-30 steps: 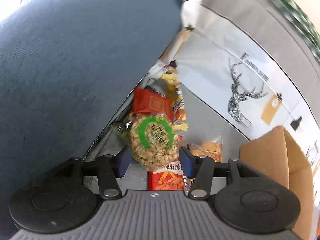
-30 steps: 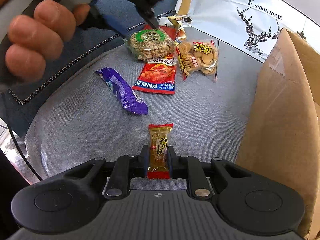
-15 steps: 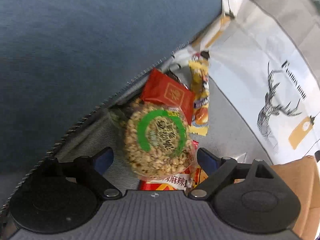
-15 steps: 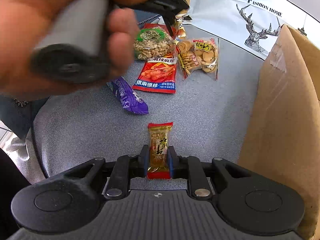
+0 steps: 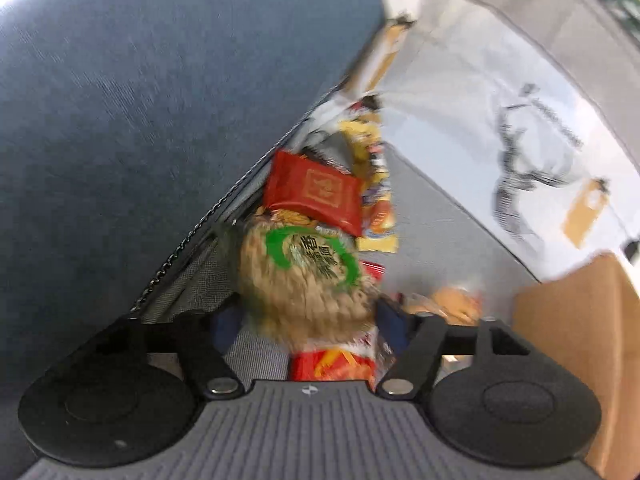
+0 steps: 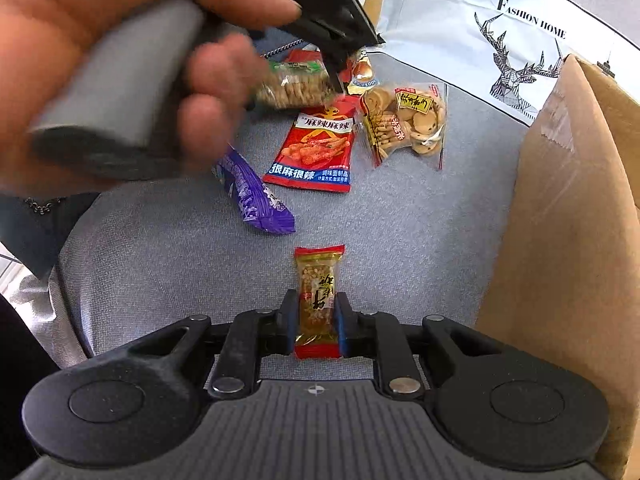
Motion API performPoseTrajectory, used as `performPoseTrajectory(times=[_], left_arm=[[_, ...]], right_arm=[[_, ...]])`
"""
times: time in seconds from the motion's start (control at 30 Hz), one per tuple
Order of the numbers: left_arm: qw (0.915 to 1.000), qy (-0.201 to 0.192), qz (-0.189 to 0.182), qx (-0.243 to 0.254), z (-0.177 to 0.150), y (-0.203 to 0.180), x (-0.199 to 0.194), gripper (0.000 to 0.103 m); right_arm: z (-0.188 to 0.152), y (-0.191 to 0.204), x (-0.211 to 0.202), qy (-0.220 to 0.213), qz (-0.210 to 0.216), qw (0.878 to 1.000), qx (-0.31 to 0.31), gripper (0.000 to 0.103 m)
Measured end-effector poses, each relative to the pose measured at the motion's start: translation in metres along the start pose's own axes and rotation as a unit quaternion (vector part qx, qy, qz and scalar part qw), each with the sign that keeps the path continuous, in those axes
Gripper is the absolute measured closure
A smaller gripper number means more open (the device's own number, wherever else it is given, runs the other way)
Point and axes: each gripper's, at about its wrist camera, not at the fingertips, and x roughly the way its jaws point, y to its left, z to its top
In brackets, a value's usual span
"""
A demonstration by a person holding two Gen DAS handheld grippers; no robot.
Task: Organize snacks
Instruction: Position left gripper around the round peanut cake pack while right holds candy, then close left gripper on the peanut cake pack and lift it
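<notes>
Closing again after a brief widening half a second back: left gripper (image 5: 308, 320), jaws having just been narrowing around the round puffed-grain pack (image 5: 304, 280), pads pressing its two sides (frame blurred, contact appearing firm). Lifting slightly off the red spicy-strip packet (image 6: 316, 140) in the right wrist view, pack tilted, person's hand (image 6: 104, 72) wrapping the grey handle. Lying just behind the pack: red square packet (image 5: 316, 192) and yellow wrapper (image 5: 372, 184), both against the dark blue cushion (image 5: 140, 100).

Staying clenched on the peanut bar (image 6: 318, 296): right gripper (image 6: 318, 320), unmoved, bar pointing away along the fingers, resting on the grey seat fabric (image 6: 420, 240). Sitting farther out: purple wrapper (image 6: 252, 196), clear biscuit bag (image 6: 404, 120), cardboard box (image 6: 568, 220) at right, deer-print cloth (image 6: 500, 40) behind.
</notes>
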Motion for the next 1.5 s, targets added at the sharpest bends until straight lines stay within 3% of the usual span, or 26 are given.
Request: performPoseTrajectory(times=[0.07, 0.1, 0.13, 0.23, 0.3, 0.37, 0.43, 0.53, 0.6, 0.77, 0.9, 1.07, 1.17, 1.23, 1.5], left_arm=[[0.9995, -0.008, -0.02, 0.022, -0.005, 0.001, -0.013, 0.042], [0.999, -0.005, -0.033, 0.031, -0.008, 0.002, -0.019, 0.065], [0.9984, 0.0, -0.042, 0.038, -0.011, 0.004, -0.024, 0.079], [0.9969, 0.019, -0.063, 0.042, -0.022, 0.013, -0.033, 0.082], [0.9951, 0.041, -0.086, 0.024, -0.028, 0.023, -0.036, 0.08], [0.9939, 0.039, -0.103, 0.002, -0.029, 0.033, -0.04, 0.067], [0.996, 0.02, -0.087, -0.003, -0.026, 0.037, -0.041, 0.044], [0.9977, 0.009, -0.066, -0.014, -0.019, 0.037, -0.036, 0.022], [0.9979, 0.022, -0.056, -0.025, -0.015, 0.033, -0.026, 0.018], [0.9974, 0.045, 0.012, -0.056, -0.01, 0.023, 0.003, 0.01], [0.9943, 0.03, 0.045, -0.092, -0.004, 0.018, 0.017, 0.008], [0.9917, 0.016, 0.085, -0.095, 0.003, 0.009, 0.032, 0.008], [0.992, 0.016, 0.098, -0.077, 0.004, 0.007, 0.037, 0.011], [0.9921, 0.014, 0.107, -0.063, 0.004, 0.005, 0.039, 0.022], [0.9964, 0.016, 0.069, -0.047, 0.002, 0.007, 0.02, 0.022]], right_arm=[[0.0, 0.001, -0.002, -0.004, -0.002, 1.0, 0.0, 0.084], [0.001, 0.001, -0.003, -0.006, -0.003, 1.0, 0.001, 0.084], [0.001, 0.002, -0.004, -0.009, -0.003, 1.0, 0.003, 0.084], [0.002, 0.003, -0.009, -0.016, -0.004, 1.0, 0.008, 0.085], [0.002, 0.004, -0.009, -0.017, -0.004, 1.0, 0.009, 0.085], [0.0, 0.006, -0.008, -0.013, -0.006, 1.0, 0.005, 0.085], [-0.001, 0.009, -0.007, -0.011, -0.007, 1.0, 0.001, 0.084], [0.0, 0.009, -0.005, -0.006, -0.004, 1.0, 0.004, 0.084], [0.0, 0.009, -0.002, -0.001, -0.002, 1.0, 0.006, 0.084], [0.001, 0.01, 0.0, 0.002, 0.0, 1.0, 0.003, 0.083], [0.002, 0.009, 0.001, 0.005, 0.002, 1.0, 0.004, 0.083], [0.003, 0.007, 0.003, 0.006, 0.002, 1.0, 0.005, 0.083], [0.004, 0.007, 0.003, 0.006, 0.002, 1.0, 0.005, 0.083], [0.003, 0.007, 0.003, 0.006, 0.0, 1.0, 0.005, 0.083], [0.005, 0.01, 0.0, 0.0, -0.013, 1.0, 0.008, 0.084]])
